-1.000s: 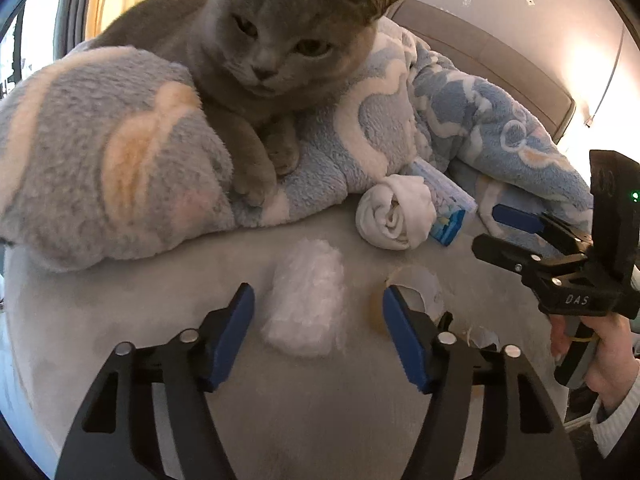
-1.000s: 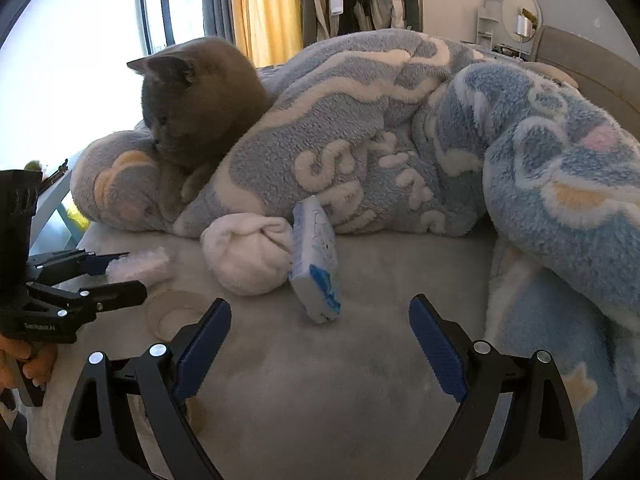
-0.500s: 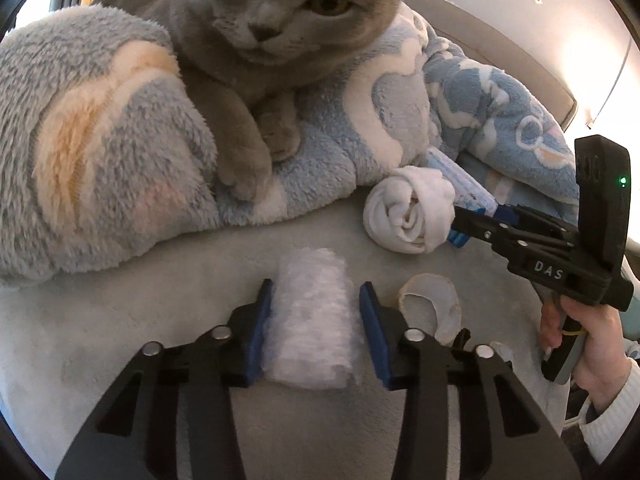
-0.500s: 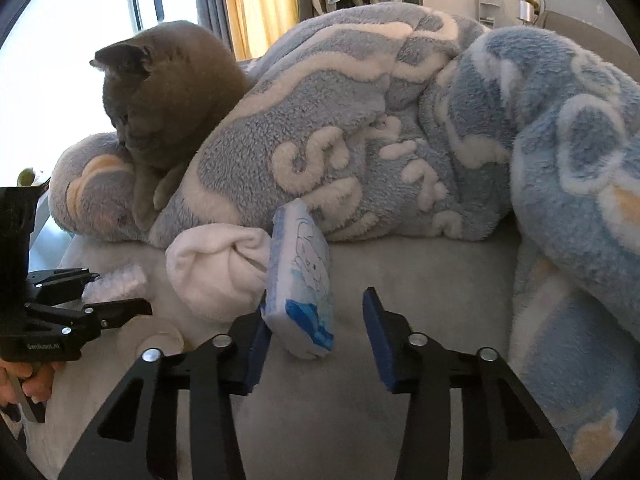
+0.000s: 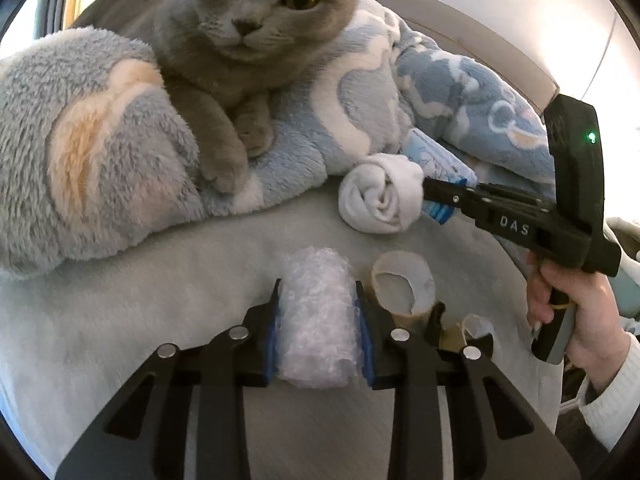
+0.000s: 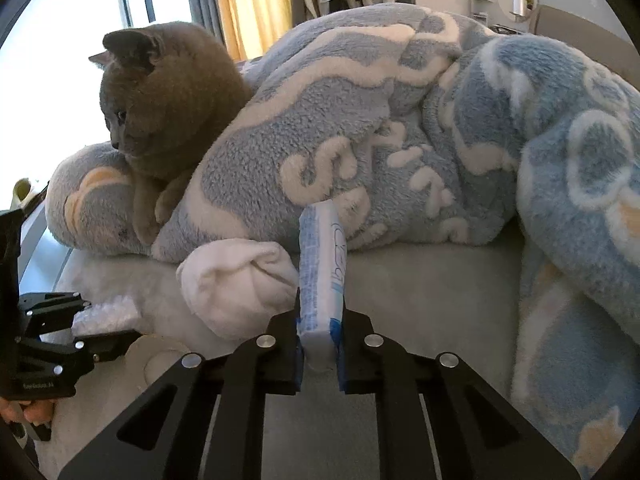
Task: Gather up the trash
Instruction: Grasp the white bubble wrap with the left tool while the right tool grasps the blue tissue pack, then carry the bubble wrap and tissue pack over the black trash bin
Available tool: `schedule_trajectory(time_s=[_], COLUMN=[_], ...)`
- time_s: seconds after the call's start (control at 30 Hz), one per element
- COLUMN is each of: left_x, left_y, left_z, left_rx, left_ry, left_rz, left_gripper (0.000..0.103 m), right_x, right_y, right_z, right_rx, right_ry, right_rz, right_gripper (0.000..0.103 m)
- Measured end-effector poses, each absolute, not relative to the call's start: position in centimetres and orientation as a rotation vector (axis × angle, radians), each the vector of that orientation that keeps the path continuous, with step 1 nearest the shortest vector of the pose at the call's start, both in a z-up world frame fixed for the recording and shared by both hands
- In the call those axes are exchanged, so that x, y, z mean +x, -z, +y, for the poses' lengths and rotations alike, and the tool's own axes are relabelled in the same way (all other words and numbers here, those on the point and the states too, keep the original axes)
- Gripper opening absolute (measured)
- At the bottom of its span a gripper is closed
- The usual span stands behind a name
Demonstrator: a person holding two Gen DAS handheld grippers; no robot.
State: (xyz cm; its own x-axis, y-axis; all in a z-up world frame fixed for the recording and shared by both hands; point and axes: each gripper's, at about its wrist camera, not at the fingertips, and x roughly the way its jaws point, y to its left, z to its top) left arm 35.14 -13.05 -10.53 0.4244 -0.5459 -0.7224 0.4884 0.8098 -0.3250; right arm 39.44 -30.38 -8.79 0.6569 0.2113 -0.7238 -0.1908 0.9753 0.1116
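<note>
Left wrist view: both grippers clamped on trash, bed surface.

Left gripper (image 5: 318,332) has its blue pads (image 5: 271,344) pressed on either side of a crumpled wad of clear bubble wrap (image 5: 316,316) lying on the pale grey bedsheet (image 5: 120,320). Right gripper (image 6: 319,346) pinches the lower end of an upright blue-and-white tissue packet (image 6: 321,264), just beside a rolled white sock (image 6: 236,284). Torn cardboard ring (image 5: 402,290) lies just right of the wrap. Grey cat (image 5: 240,40) rests on the fluffy blue-and-white blanket (image 6: 380,140).

Both wrist views low over bed, close, sharing cat (image 5: 240,40), rolled sock (image 6: 236,284)
</note>
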Motion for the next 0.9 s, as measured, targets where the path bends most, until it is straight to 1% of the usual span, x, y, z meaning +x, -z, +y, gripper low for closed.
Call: schedule_trajectory(time_s=[0.37, 0.9], left_x=[31.1, 21.5], left_y=[9.6, 7.5], left_z=[-12.7, -9.2], left_rx=[-0.044, -0.008], left_ry=[0.616, 0.528], left_rz=[0.945, 0.958], left_gripper=[0.034, 0.034], right_x=[35.7, 26.2], right_y=[6.8, 4.1], right_z=[-29.6, -26.4], right_rx=[0.025, 0.034], right_ry=[-0.226, -0.271], right_rz=[0.812, 0.778], right_gripper=[0.012, 0.012])
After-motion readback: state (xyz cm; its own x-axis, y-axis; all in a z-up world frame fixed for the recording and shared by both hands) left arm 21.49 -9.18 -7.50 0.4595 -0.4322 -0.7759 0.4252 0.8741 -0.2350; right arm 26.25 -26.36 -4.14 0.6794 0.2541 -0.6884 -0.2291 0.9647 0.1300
